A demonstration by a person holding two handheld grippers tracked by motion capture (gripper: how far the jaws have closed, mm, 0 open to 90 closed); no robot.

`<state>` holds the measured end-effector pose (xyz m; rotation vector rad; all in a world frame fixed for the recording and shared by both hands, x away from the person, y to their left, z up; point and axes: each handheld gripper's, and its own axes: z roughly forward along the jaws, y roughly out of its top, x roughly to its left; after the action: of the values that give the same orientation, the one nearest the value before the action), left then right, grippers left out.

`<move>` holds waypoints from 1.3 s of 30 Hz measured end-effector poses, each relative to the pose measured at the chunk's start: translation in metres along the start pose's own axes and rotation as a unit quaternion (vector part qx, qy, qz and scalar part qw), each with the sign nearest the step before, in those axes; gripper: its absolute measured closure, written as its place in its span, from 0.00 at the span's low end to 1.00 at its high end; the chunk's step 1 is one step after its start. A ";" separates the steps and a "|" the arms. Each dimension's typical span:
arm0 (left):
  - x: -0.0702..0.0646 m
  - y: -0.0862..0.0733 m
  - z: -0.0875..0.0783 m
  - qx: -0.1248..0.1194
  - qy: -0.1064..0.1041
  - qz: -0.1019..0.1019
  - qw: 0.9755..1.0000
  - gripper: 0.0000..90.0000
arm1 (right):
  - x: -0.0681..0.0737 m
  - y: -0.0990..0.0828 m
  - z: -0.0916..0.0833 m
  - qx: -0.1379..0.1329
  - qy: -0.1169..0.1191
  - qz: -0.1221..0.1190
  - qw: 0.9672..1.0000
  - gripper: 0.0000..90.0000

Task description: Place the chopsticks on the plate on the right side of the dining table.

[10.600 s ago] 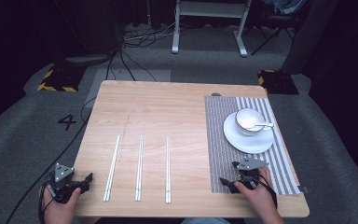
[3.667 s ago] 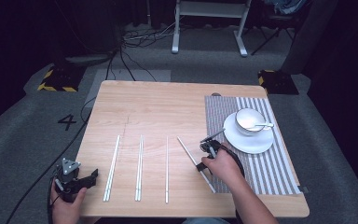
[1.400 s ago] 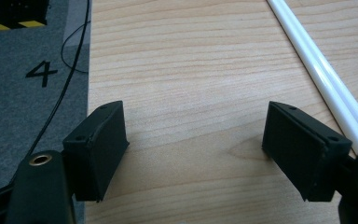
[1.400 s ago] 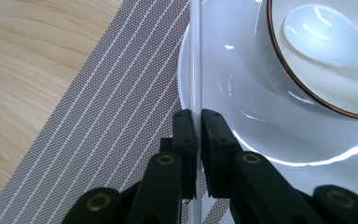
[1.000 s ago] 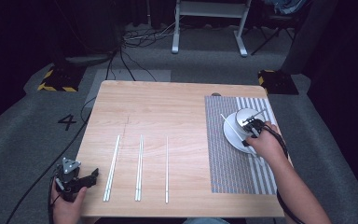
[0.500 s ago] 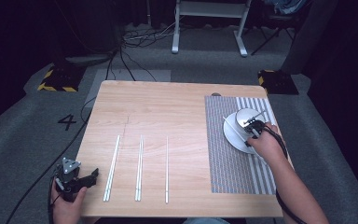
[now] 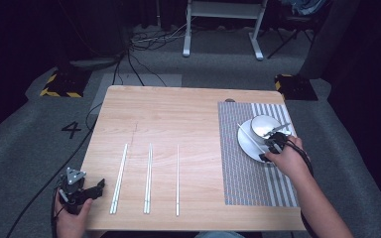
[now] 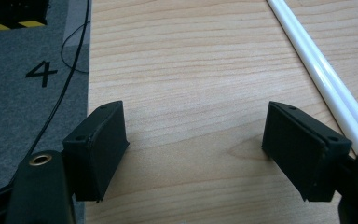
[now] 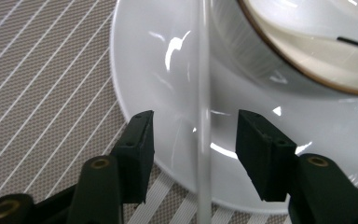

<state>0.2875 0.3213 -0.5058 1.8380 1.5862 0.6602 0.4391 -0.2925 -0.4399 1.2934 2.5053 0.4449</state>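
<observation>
A white chopstick (image 7: 248, 136) lies across the white plate (image 7: 243, 145), leaning by the bowl (image 7: 261, 122) that holds a spoon (image 7: 278, 128). My right gripper (image 7: 269, 148) hovers at the plate's near edge. In the right gripper view the chopstick (image 9: 203, 93) runs between the open jaws of that gripper (image 9: 193, 154), with a gap on both sides. On the bare wood lie two chopstick pairs (image 7: 119, 177) (image 7: 148, 178) and a single chopstick (image 7: 177, 179). My left gripper (image 7: 98, 187) (image 8: 200, 149) rests open at the table's front left corner, just left of the nearest pair (image 8: 317, 70).
The plate stands on a grey striped placemat (image 7: 243, 188) covering the table's right side. A cable (image 7: 39, 198) trails from the left gripper over the carpet, which bears a painted number 4 (image 7: 72, 130). The table's front edge (image 7: 178, 229) is close to both hands.
One chopstick went from the third pair on the table onto the plate, carried by my right gripper. In the last second the right hand barely shifted; the left stayed put.
</observation>
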 end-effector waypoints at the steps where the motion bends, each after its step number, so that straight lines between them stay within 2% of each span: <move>1: 0.000 0.000 0.000 0.000 0.000 0.000 1.000 0.24 | 0.000 -0.004 -0.002 0.000 0.003 0.001 1.000 0.49; 3: 0.000 0.000 0.000 0.000 0.000 0.000 1.000 0.24 | 0.000 -0.007 -0.003 0.001 0.003 0.003 1.000 0.48; 4: 0.000 0.000 0.000 0.000 0.000 0.000 1.000 0.24 | -0.002 -0.016 -0.007 0.003 0.005 0.006 1.000 0.46; 8: 0.000 0.000 0.000 0.000 0.000 0.000 1.000 0.24 | -0.005 -0.028 -0.012 0.003 -0.001 0.011 1.000 0.46; 9: 0.000 0.000 0.000 0.000 0.000 0.000 1.000 0.24 | -0.006 -0.038 -0.013 0.006 -0.001 0.012 1.000 0.46; 10: 0.000 0.000 0.000 0.000 0.000 0.000 1.000 0.24 | -0.006 -0.038 -0.013 0.006 -0.001 0.012 1.000 0.46; 12: 0.000 0.000 0.000 0.000 0.000 0.000 1.000 0.24 | -0.006 -0.052 -0.011 0.017 0.004 0.020 1.000 0.47; 18: 0.000 0.000 0.000 0.000 0.002 -0.002 1.000 0.24 | -0.011 -0.067 -0.009 0.026 0.010 0.032 0.999 0.51; 26: -0.001 0.000 0.000 -0.001 0.003 -0.003 1.000 0.24 | -0.026 -0.074 -0.008 0.016 0.007 0.058 0.998 0.53; 30: -0.001 0.000 0.000 0.000 0.003 -0.003 1.000 0.24 | -0.041 -0.078 -0.007 0.017 0.014 0.071 0.997 0.59; 31: -0.001 0.000 0.000 0.000 0.003 -0.002 1.000 0.24 | -0.041 -0.078 -0.007 0.017 0.014 0.071 0.997 0.59; 32: -0.001 0.000 0.000 0.000 0.004 -0.002 1.000 0.24 | -0.048 -0.078 -0.008 0.016 0.009 0.077 0.997 0.61; 34: -0.001 0.000 0.000 0.000 0.005 -0.003 1.000 0.24 | -0.050 -0.078 -0.008 0.016 0.007 0.080 0.997 0.61; 39: -0.001 0.000 0.000 0.000 0.007 -0.003 1.000 0.24 | -0.066 -0.075 -0.006 0.013 -0.011 0.085 0.996 0.63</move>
<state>0.2878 0.3199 -0.5058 1.8316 1.5998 0.6719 0.4186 -0.3892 -0.4567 1.5204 2.3990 0.4344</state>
